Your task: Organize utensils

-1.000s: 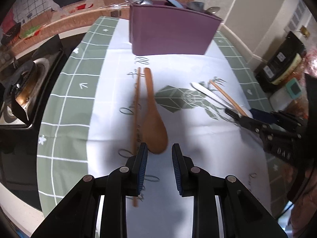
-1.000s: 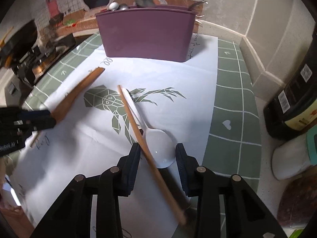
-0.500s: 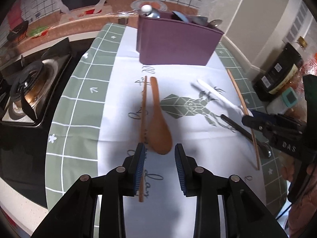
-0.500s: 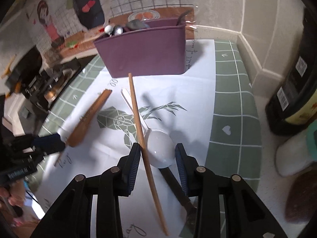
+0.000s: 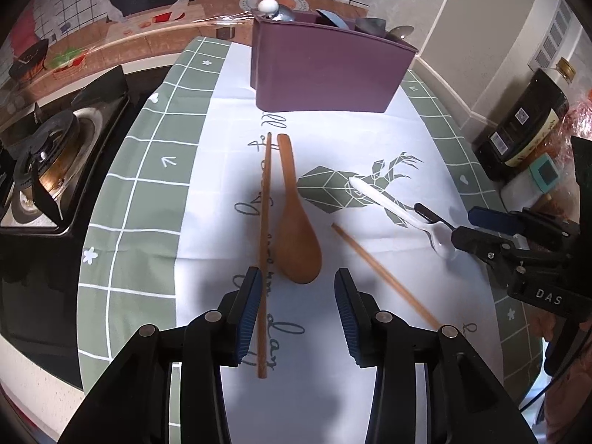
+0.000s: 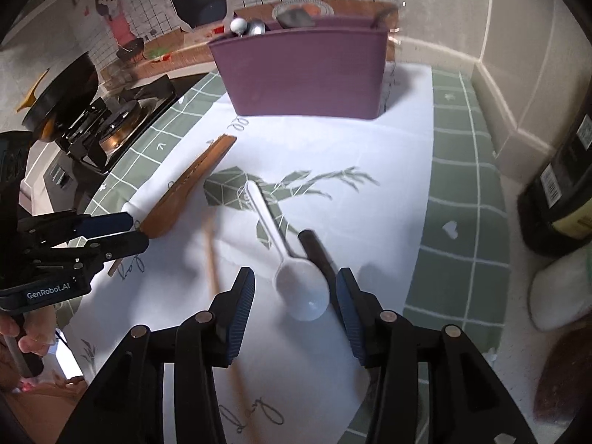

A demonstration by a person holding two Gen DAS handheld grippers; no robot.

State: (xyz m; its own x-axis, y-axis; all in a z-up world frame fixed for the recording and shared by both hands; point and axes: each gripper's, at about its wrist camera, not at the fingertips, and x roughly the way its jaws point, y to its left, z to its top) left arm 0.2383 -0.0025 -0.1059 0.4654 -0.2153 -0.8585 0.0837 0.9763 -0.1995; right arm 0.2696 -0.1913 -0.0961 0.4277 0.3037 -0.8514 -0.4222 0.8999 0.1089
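Note:
A purple utensil holder (image 5: 325, 70) stands at the far end of the mat, also in the right wrist view (image 6: 307, 74), with several utensils in it. My left gripper (image 5: 296, 310) is open just short of a wooden spoon (image 5: 296, 229), with one wooden chopstick (image 5: 264, 251) along its left finger. A second chopstick (image 5: 384, 277) lies loose to the right. My right gripper (image 6: 296, 314) is open around the bowl of a white plastic spoon (image 6: 296, 281), beside a black utensil handle (image 6: 318, 255). The second chopstick shows blurred in the right wrist view (image 6: 212, 259).
A gas stove (image 5: 48, 170) sits left of the green and white mat (image 5: 140, 192). A dark bottle (image 5: 525, 129) and other containers stand along the right side. A tiled wall rises behind the holder.
Both grippers have opened wider. The right gripper has let go of the chopstick, which now lies on the mat between the two grippers.

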